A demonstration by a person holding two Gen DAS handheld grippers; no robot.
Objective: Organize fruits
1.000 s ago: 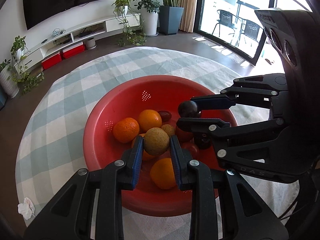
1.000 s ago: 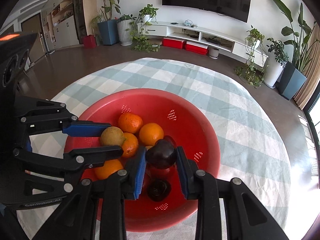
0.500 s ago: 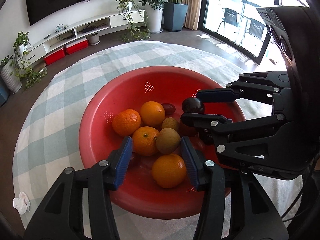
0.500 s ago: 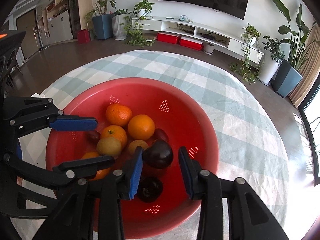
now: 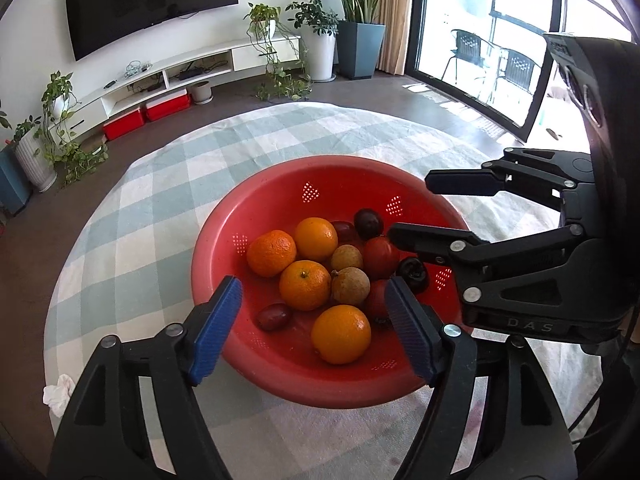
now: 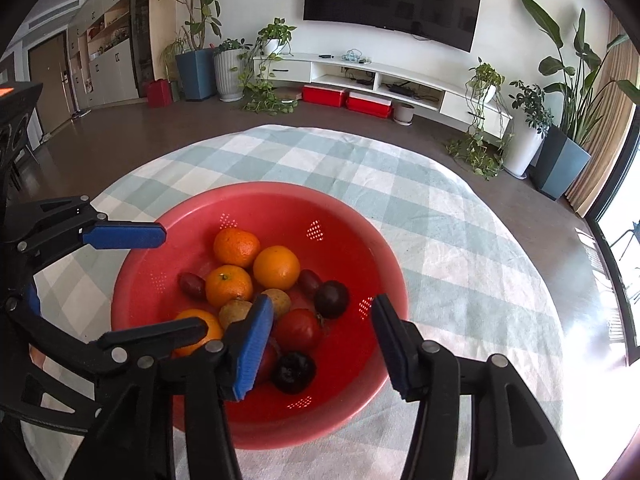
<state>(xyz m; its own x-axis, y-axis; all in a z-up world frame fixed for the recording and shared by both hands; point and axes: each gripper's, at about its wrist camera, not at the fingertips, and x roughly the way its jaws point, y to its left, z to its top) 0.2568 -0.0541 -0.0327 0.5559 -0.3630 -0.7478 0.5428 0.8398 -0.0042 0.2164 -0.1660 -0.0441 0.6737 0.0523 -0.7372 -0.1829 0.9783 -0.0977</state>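
Holding our left tongs (image 5: 312, 324) and right tongs (image 6: 320, 344) over the red bowl (image 5: 280, 192) at frame centre, we have just opened both; oranges (image 5: 304, 285), plums (image 6: 331, 298) and a tomato (image 6: 298, 330) lie inside.

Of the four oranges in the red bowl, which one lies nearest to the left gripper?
The orange at the bowl's near edge, alone in front of the pile, just ahead of the open left gripper.
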